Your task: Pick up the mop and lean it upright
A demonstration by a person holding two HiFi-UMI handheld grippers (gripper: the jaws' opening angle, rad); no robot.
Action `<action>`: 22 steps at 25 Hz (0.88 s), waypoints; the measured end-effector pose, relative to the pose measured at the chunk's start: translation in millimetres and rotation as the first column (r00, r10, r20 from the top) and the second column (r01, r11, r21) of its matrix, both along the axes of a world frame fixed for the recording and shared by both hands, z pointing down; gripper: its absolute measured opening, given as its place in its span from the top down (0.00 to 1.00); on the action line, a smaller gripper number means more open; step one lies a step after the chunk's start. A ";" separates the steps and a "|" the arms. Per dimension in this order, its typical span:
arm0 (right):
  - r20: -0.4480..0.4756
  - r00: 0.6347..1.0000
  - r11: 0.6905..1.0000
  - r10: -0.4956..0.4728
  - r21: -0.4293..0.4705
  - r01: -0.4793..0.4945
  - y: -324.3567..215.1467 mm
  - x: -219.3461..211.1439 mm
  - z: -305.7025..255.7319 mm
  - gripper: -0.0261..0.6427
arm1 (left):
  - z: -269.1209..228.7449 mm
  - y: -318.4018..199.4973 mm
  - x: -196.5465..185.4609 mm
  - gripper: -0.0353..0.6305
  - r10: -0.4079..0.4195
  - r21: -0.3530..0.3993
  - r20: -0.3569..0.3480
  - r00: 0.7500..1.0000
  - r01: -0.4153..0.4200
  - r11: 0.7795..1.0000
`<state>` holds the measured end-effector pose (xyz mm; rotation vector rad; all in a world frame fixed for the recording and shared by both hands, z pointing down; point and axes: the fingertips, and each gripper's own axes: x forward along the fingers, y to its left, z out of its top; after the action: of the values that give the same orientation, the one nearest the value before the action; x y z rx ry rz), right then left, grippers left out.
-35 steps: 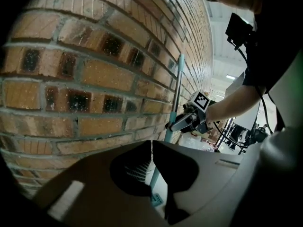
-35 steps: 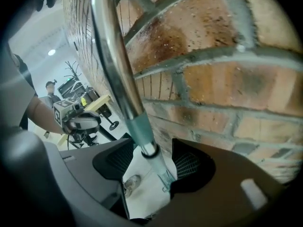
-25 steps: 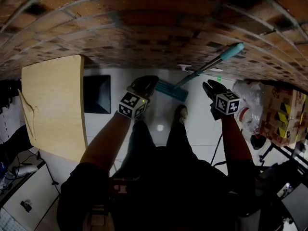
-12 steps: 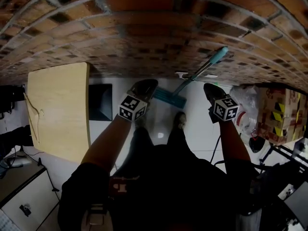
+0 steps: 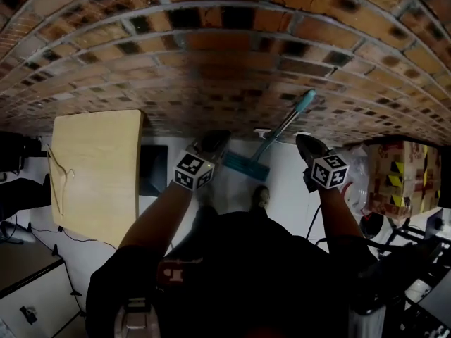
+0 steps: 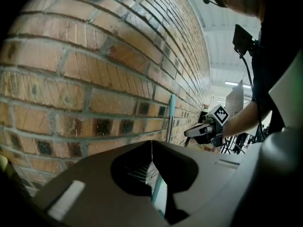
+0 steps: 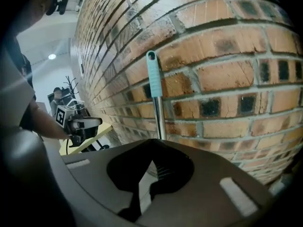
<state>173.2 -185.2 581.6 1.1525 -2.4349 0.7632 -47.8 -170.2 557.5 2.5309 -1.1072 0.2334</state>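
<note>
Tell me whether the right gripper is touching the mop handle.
Apart. The left gripper view shows a strip of brick wall between the right gripper and the mop handle. Its jaws are shut on nothing.

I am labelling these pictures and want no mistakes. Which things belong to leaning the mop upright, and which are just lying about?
Job in hand:
mop, leaning on the brick wall
left gripper, shut, empty
right gripper, shut, empty

Lying about:
wooden table
boxes
dark panel by the table
</note>
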 end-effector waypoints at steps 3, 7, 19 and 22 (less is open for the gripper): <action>0.002 1.000 0.999 -0.019 0.033 0.019 -4.1 -6.9 -34.9 0.94 | -32.5 -7.3 -6.3 0.94 -0.007 0.042 -0.002 1.000 0.007 0.999; 0.005 0.999 0.995 -0.044 0.092 0.044 -7.3 -14.3 -87.3 0.94 | -81.3 -12.3 -13.4 0.94 -0.019 0.101 -0.008 1.000 0.020 0.995; 0.100 0.993 0.975 -0.057 0.218 0.034 -17.7 -28.7 -229.2 0.94 | -197.7 -10.0 -31.0 0.94 -0.026 0.229 -0.024 0.999 0.031 0.973; 0.101 0.993 0.970 -0.066 0.239 0.040 -19.5 -30.2 -248.4 0.94 | -213.1 -10.5 -34.4 0.94 -0.030 0.247 -0.040 0.999 0.039 0.968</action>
<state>143.0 -204.7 333.2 1.1498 -2.6949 0.5426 -82.2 -180.6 344.3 2.7175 -1.2339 0.0413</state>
